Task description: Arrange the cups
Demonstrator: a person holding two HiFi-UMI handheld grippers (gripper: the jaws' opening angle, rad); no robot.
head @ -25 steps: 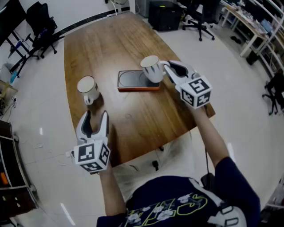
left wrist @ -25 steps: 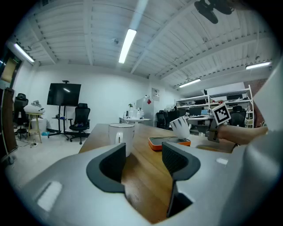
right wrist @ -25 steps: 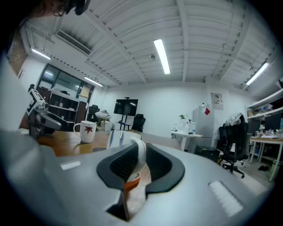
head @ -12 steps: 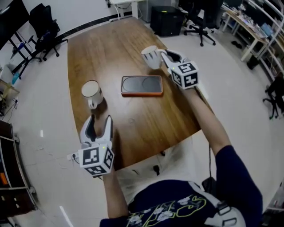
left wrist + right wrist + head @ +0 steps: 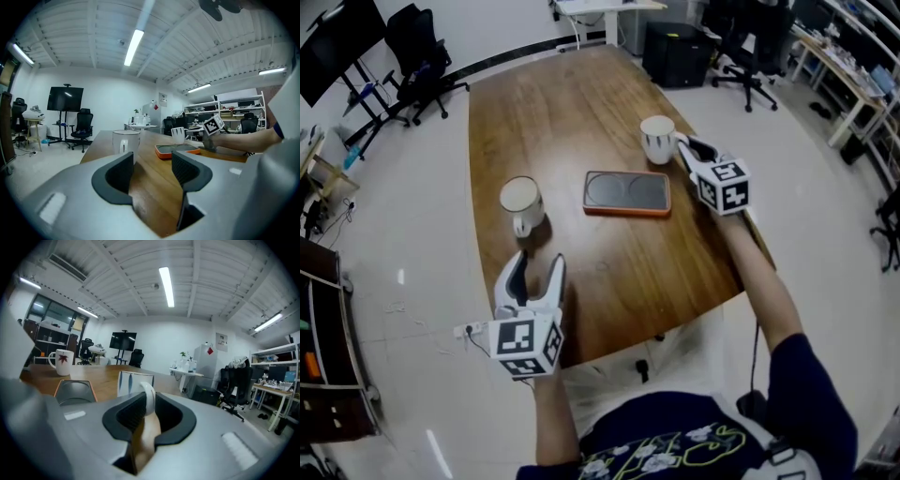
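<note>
Beyond wooden table [image 5: 572, 122], chairs [image 5: 417, 39], perhaps shelving [image 5: 851, 80]

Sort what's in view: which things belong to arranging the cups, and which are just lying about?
Job in hand:
cup, gripped by its handle in the right gripper
second cup, ahead of the open left gripper
orange tray between the cups, probably

Lying about:
office chair
monitor
black box beyond the table
</note>
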